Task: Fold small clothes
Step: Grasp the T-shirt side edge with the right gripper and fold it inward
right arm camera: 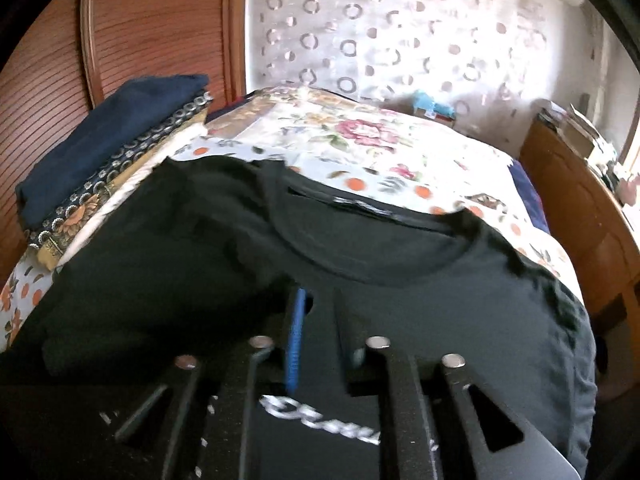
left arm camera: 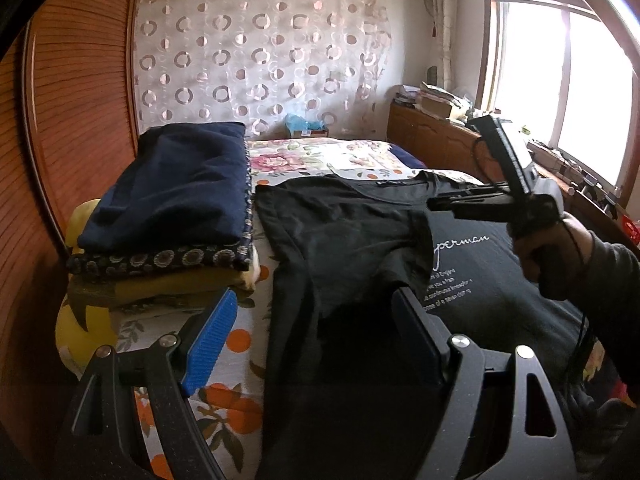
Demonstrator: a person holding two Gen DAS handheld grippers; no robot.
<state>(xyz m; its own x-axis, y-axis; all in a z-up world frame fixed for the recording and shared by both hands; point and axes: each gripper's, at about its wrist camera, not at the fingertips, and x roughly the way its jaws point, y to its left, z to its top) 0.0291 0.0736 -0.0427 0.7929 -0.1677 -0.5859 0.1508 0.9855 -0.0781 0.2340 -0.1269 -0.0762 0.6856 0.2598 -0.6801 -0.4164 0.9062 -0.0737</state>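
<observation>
Bed [left arm camera: 352,152] with floral cover carries everything. Black T-shirt [left arm camera: 340,240] lies spread on its near half, print side up, white lettering toward the right. Long axis runs near-to-far along the bed; collar [right arm camera: 372,236] points to the far end, hem toward the person. Left third looks already turned in over the body, sleeve included, so I judge the lengthwise fold is in hand.

Stack of folded clothes [left arm camera: 172,208], navy on top, sits just beside the shirt's left edge, not touching as far as I can tell.

Right gripper [right arm camera: 316,320]: jaws drawn nearly together, low over the chest below the collar. Blur hides whether cloth is pinched; cannot tell.

Left gripper [left arm camera: 312,340]: jaws wide, holding nothing, hovering over the folded left part near the hem.

Next move, my guess: bring the right third across to match, needing 2 grips on that side edge, near shoulder and hem.
</observation>
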